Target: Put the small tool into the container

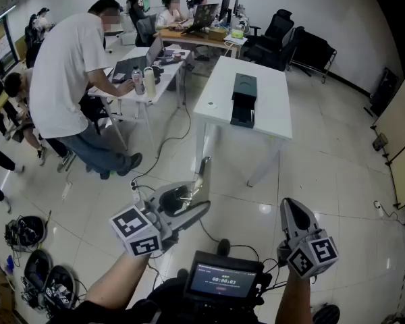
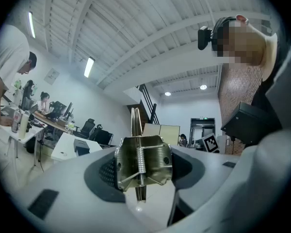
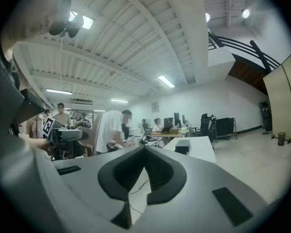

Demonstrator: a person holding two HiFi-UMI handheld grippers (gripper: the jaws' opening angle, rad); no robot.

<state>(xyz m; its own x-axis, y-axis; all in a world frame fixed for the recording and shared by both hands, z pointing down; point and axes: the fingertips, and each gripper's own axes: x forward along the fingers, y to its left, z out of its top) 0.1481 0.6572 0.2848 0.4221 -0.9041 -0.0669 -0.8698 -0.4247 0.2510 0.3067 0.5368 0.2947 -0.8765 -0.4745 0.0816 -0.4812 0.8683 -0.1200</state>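
1. The left forearm [image 1: 118,281] reaches forward from the person's body. It holds the left gripper [image 1: 189,198] level and aimed at the white desk [image 1: 273,110], well short of it.
2. The left gripper's fingers [image 2: 211,178] stand wide apart and are clamped on the small tool [image 2: 141,161]. This is a shiny metal clip with a coiled spring across its body and thin blades.
3. In the head view the small tool [image 1: 201,174] sticks out from the fingers toward the desk. It hangs over the floor [image 1: 324,174], apart from the desk.
4. The container [image 1: 244,98], a dark box, rests on the desk top near its middle. It is well apart from the tool.
5. The right wrist [image 1: 297,297] holds the right gripper [image 1: 291,211] level beside the left one, also short of the desk and pointing its way.
6. In the right gripper view the right gripper's fingers [image 3: 162,171] are closed tip to tip with nothing between them.
7. To the left of the desk, a person in a white shirt [image 1: 67,79] bends over another desk [image 1: 138,79].
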